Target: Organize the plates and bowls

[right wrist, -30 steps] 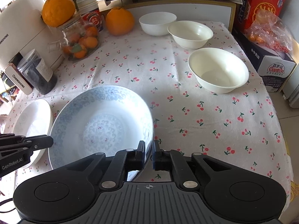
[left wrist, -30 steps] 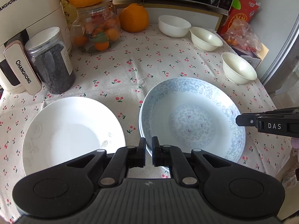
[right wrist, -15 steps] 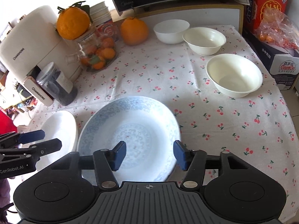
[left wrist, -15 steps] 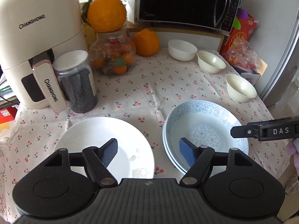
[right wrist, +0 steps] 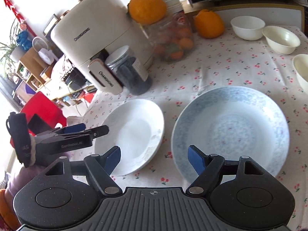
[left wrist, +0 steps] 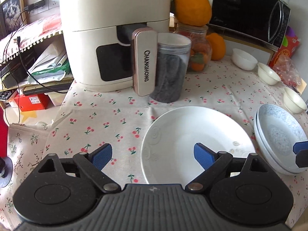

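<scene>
A plain white plate [left wrist: 192, 144] lies on the cherry-print cloth, with a stack of two blue-patterned plates [left wrist: 279, 134] to its right. My left gripper [left wrist: 152, 156] hovers over the white plate's left rim, jaws opening, gripping nothing. My right gripper [right wrist: 155, 158] hangs above the gap between the white plate [right wrist: 132, 132] and the blue-patterned plate [right wrist: 231, 125], jaws opening and empty. The left gripper [right wrist: 84, 130] shows at the white plate's left. Three white bowls [right wrist: 247, 28] [right wrist: 281, 39] [right wrist: 301, 71] stand at the back right.
A cream air fryer [left wrist: 115, 28] with a dark-filled jar [left wrist: 171, 71] beside it stands behind the white plate. A glass jar of oranges [left wrist: 196, 57], loose oranges and a microwave [left wrist: 250, 13] line the back. The table's left edge [left wrist: 63, 104] drops to cluttered shelves.
Both grippers went from shut at the blue-patterned plate's near rim to wide open and drew back. Both views swung left, bringing the white plate and air fryer to the centre.
</scene>
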A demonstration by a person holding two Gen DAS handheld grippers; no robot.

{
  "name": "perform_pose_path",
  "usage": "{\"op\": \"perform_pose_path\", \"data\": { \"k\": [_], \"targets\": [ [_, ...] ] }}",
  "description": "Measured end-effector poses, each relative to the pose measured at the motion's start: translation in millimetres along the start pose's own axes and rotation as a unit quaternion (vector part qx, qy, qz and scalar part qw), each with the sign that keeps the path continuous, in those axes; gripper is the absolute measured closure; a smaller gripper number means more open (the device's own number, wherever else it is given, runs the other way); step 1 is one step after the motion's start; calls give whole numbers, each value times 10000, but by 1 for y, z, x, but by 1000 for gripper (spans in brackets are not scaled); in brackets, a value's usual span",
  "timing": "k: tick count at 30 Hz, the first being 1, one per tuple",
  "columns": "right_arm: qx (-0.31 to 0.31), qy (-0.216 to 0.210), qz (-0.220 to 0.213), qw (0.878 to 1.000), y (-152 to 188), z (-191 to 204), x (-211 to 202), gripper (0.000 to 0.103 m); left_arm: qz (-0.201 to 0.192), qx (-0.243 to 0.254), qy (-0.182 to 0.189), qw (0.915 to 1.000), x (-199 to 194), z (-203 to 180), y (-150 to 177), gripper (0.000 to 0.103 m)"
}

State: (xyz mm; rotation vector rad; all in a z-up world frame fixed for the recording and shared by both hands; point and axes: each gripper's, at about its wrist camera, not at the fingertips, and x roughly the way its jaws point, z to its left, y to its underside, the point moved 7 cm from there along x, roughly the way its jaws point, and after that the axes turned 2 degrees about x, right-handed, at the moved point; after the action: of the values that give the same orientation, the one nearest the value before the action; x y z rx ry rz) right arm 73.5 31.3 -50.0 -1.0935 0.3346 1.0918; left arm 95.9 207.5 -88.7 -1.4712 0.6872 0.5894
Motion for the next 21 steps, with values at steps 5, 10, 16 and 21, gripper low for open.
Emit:
{"op": "perform_pose_path", "data": {
  "k": [5, 10, 16, 21],
  "targets": [
    [-85, -168, 251, 9995, 14, 20, 21, 25, -11, -177, 111, 9998, 4, 13, 3, 20],
    [43, -216, 565, 9982, 30, 26, 41, 25, 76, -368, 414, 9984, 11, 11, 4, 45],
    [157, -39, 654, 9977, 40, 20, 54, 27, 290, -356, 469, 9978, 20, 7, 8, 74],
    [259, -68, 529, 9982, 40, 18, 59, 29, 376, -377, 413, 9977, 23, 8, 11, 83]
  ]
}}
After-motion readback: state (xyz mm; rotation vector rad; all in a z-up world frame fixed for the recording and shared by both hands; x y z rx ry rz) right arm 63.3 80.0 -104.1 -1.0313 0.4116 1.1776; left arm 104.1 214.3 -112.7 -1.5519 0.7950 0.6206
